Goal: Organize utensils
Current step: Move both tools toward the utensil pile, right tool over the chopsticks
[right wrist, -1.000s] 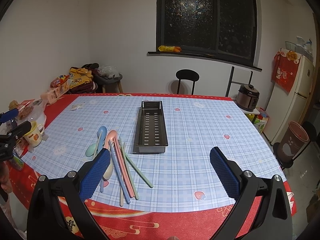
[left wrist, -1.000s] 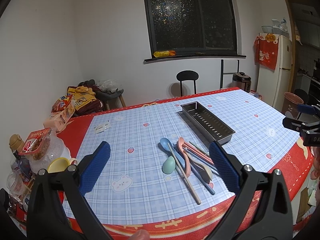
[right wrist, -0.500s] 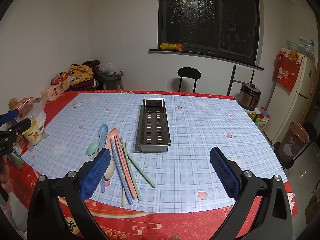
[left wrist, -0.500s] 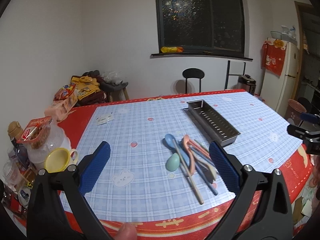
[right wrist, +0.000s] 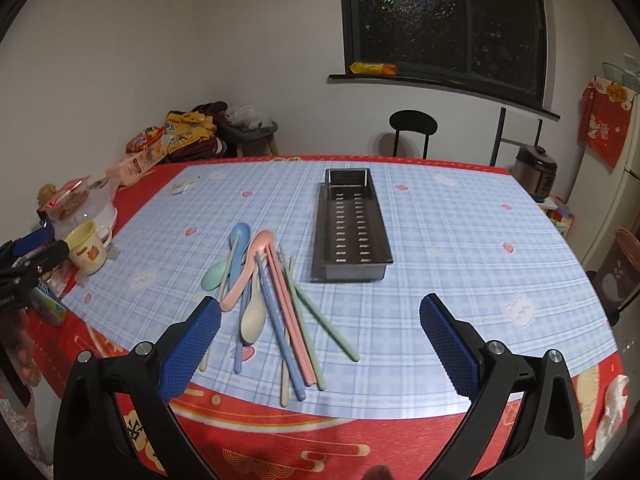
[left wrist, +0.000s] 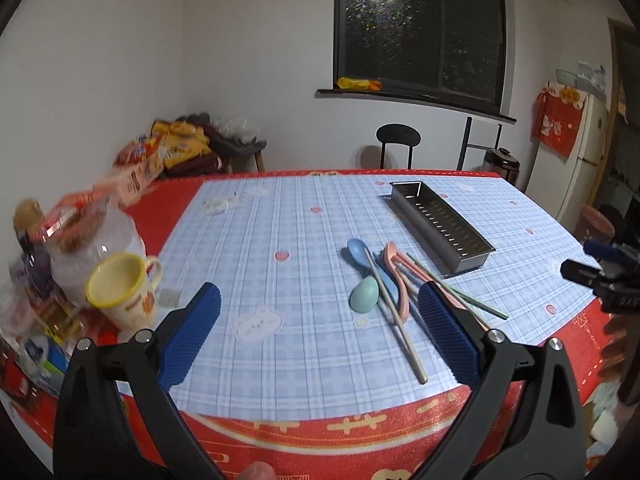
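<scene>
A pile of pastel spoons and chopsticks lies on the blue checked tablecloth, left of an empty perforated metal tray. In the left wrist view the pile lies ahead and the tray lies beyond it to the right. My left gripper is open and empty above the table's near edge. My right gripper is open and empty, with the pile just ahead of its left finger. Each gripper shows at the edge of the other's view.
A yellow mug, a plastic container and snack packets crowd the table's left edge. A black chair stands behind the table. A fridge and a brown bin stand to the right.
Both grippers have moved closer to the table and the utensil pile. The left view has swung left, so the mug now shows larger. Both stay open.
</scene>
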Tool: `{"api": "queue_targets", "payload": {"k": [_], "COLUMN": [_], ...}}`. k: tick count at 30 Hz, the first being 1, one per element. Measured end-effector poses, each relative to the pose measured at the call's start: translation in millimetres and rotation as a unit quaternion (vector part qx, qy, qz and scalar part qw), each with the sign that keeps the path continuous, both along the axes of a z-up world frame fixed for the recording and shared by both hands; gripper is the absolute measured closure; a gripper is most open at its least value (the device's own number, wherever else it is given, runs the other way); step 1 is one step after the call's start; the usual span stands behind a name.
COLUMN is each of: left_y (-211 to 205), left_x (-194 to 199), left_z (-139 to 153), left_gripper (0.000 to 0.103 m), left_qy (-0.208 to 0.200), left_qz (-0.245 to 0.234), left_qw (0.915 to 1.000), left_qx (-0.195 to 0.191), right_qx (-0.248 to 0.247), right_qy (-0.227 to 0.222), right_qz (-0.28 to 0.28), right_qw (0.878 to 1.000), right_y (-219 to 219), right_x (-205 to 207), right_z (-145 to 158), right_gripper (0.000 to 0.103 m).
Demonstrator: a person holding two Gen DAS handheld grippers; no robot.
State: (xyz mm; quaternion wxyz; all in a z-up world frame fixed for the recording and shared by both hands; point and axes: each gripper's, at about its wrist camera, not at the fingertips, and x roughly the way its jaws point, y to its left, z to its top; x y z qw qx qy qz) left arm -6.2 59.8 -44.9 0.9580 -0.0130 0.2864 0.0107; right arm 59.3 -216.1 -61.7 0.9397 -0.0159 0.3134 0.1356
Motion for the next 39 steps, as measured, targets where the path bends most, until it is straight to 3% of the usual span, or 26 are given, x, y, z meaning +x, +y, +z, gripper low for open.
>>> {"api": "queue_targets", "payload": {"k": [3, 7, 11, 17, 19, 21, 22, 25, 27, 28, 29, 30, 35, 39], "left_y": [6, 0, -10, -19, -22, -23, -24, -28, -31, -33, -34, -36, -42, -44], "left_x": [5, 17, 37, 63, 66, 69, 72, 79, 85, 88, 93, 96, 107, 110], "left_z": [-14, -34, -54, -77, -82, -86, -88, -94, -98, -100, -104, -107, -123, -129], "left_gripper": [0.005, 0.005, 0.005, 0.006, 0.006, 0.006, 0.006, 0.006, 0.014, 0.020, 0.035, 0.043, 0.059, 0.059], "left_qy": [0.012, 0.022, 0.043, 0.073, 0.068, 0.063, 0.060, 0.066, 0.071, 0.075, 0.084, 0.090, 0.110, 0.115], "left_qz": [-0.008, -0.015, -0.025, -0.036, -0.034, -0.028, -0.022, -0.029, -0.038, -0.045, -0.052, -0.054, -0.070, -0.076], "left_qw": [0.9998, 0.9996, 0.9985, 0.9966, 0.9971, 0.9976, 0.9979, 0.9974, 0.9967, 0.9960, 0.9946, 0.9937, 0.9880, 0.9850], "left_qx": [-0.010, 0.009, 0.022, 0.015, 0.011, 0.007, 0.008, 0.002, -0.010, -0.019, -0.032, -0.039, -0.083, -0.104], "right_qx": [0.000, -0.018, -0.049, -0.060, -0.057, -0.043, -0.030, 0.011, 0.029, 0.034, 0.036, 0.040, 0.042, 0.047], "right_qy": [-0.002, 0.038, 0.043, 0.056, 0.069, 0.082, 0.094, 0.114, 0.118, 0.122, 0.124, 0.127, 0.141, 0.147], "right_qz": [-0.008, 0.010, 0.009, 0.053, 0.069, 0.081, 0.083, 0.099, 0.110, 0.112, 0.113, 0.117, 0.135, 0.138], "right_qw": [1.000, 0.999, 0.998, 0.995, 0.994, 0.992, 0.992, 0.988, 0.987, 0.986, 0.985, 0.984, 0.980, 0.978], "right_y": [2, 7, 11, 17, 19, 18, 15, 11, 11, 11, 12, 13, 24, 28], "right_x": [2, 14, 26, 47, 55, 63, 69, 80, 86, 91, 95, 98, 112, 118], "right_z": [-14, -38, -56, -81, -89, -96, -101, -109, -112, -114, -116, -117, -122, -125], "right_gripper": [0.006, 0.006, 0.006, 0.006, 0.017, 0.038, 0.042, 0.066, 0.081, 0.084, 0.087, 0.088, 0.095, 0.095]}}
